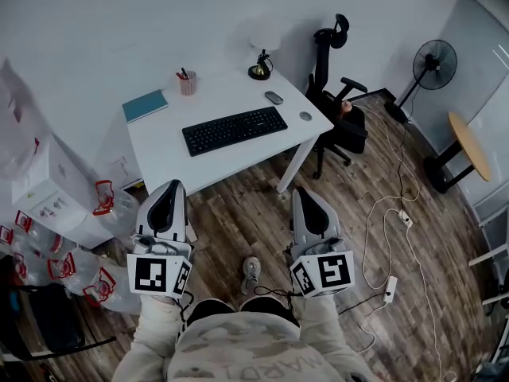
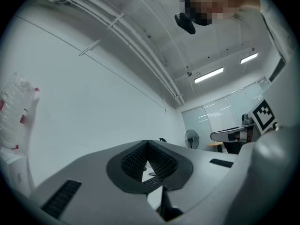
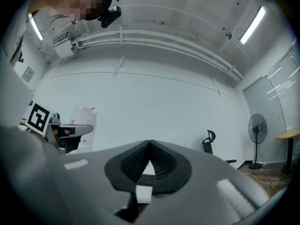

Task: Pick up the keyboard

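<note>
The black keyboard (image 1: 235,130) lies on the white desk (image 1: 159,153), well ahead of both grippers. My left gripper (image 1: 169,188) and right gripper (image 1: 305,193) hover side by side over the wooden floor in front of the desk, pointing toward it. Both are shut with nothing between the pads. In the left gripper view the closed jaws (image 2: 147,143) fill the lower frame, and a bit of the keyboard (image 2: 152,184) shows through the gap below them. The right gripper view shows its closed jaws (image 3: 150,143) with a strip of keyboard (image 3: 146,178) beneath.
On the desk are a teal notebook (image 1: 145,106), a pen cup (image 1: 188,82), a lamp (image 1: 260,68) and a mouse (image 1: 273,97). A black office chair (image 1: 338,110) stands at its right end. Water bottles (image 1: 103,205) crowd the left; cables and a power strip (image 1: 390,289) lie on the floor at right.
</note>
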Motion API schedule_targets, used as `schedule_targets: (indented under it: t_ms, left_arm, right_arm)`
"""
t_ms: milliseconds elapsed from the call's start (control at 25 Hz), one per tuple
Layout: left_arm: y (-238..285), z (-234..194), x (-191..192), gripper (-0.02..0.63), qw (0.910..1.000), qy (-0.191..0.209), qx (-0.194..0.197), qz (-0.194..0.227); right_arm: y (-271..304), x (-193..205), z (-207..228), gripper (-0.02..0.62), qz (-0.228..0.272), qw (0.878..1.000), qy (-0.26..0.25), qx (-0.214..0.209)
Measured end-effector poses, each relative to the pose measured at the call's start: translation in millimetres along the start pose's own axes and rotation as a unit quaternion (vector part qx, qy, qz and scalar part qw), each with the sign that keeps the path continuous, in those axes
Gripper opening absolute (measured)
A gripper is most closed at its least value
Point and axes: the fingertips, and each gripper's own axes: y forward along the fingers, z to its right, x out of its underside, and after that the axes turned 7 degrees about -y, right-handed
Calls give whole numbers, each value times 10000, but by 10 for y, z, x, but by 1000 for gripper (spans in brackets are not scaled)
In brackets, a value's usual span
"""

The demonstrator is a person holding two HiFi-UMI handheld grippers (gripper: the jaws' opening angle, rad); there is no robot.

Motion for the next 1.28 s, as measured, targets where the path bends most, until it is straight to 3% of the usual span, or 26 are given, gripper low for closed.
schedule_targets:
  t_ms: [480, 1280]
  left_arm:
    - [1032, -92, 177, 5, 9999, 22, -128, 19]
    - [2404, -77, 485, 5, 9975, 148, -696, -8]
  right_arm:
    - [888, 185, 700, 11, 80, 9999, 14, -144]
    - [2100, 621, 1707, 11, 128, 9968, 216, -760]
